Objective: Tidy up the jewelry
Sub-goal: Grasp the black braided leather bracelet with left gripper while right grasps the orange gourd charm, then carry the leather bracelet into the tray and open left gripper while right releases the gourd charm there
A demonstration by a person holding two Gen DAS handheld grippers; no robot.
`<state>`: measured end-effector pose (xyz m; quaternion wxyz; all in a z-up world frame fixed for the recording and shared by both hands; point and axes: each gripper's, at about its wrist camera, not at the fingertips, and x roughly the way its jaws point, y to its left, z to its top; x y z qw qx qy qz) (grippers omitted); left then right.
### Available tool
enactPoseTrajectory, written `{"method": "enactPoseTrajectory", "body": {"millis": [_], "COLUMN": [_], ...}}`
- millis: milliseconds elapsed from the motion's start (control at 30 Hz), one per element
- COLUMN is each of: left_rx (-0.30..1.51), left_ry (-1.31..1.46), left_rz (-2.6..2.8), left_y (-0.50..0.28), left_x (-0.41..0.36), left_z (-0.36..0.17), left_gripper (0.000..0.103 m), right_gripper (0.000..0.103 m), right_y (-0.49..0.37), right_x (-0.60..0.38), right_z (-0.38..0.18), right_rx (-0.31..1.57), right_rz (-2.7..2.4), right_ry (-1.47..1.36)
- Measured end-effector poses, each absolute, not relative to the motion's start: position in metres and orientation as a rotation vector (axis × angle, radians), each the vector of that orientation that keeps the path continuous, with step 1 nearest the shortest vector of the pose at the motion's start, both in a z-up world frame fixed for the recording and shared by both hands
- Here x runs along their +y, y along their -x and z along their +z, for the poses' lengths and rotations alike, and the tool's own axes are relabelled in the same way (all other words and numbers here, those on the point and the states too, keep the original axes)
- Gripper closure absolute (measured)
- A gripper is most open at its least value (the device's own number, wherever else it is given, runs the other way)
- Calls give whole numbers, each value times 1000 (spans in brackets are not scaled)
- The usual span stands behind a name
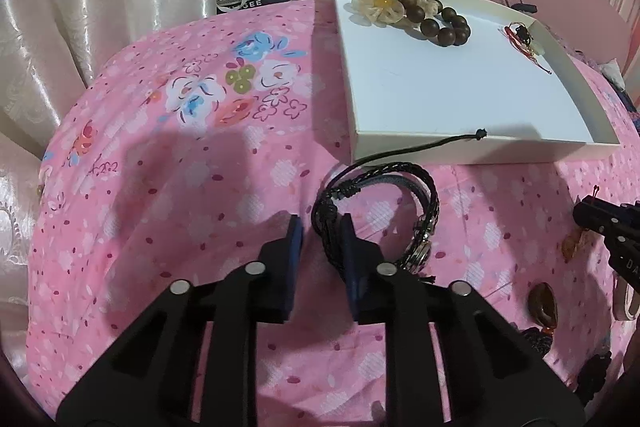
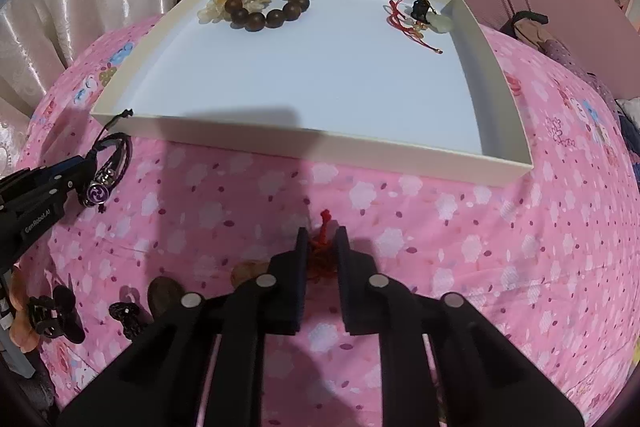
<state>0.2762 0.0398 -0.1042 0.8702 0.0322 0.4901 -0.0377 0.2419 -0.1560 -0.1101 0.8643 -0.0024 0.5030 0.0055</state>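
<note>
Black bracelet [image 1: 380, 203] by tray [image 1: 480, 147] edge, L gripper [image 1: 322, 227] open

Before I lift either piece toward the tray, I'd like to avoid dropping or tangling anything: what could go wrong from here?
1. The black braided bracelet sits looped over one finger of the left gripper, not pinched between the pads, so it could slide off.
2. Its loose cord tail lies against the white tray wall and might snag the rim.
3. The right gripper straddles a thin red cord; the grip may slip.
</note>
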Motion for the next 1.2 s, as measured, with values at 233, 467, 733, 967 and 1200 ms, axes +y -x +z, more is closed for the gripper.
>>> {"method": "enactPoseTrajectory", "body": {"millis": [233, 467, 733, 967, 1200], "left_rx": [1018, 995, 964, 923, 875], "left_ry": [-18, -9, -9, 0, 12], "left_rz": [-85, -105, -110, -135, -203], "left_y": [-276, -271, -263, -250, -250], "left_x": [47, 46, 42, 33, 20], "left_z": [-100, -92, -80, -53, -11], "left_gripper": [98, 98, 98, 98, 98], "right_gripper": [92, 93, 94, 94, 95], "right_y": [-241, -242, -238, -233, -238], "right_x": [-158, -164, -165, -174, -190], "right_z": [-105, -99, -91, -71, -34], "right_rx": [1035, 1021, 1001, 973, 929], "right_rz": [22, 28, 36, 29, 1], "right_ry": [-11, -34, -39, -77, -95]}}
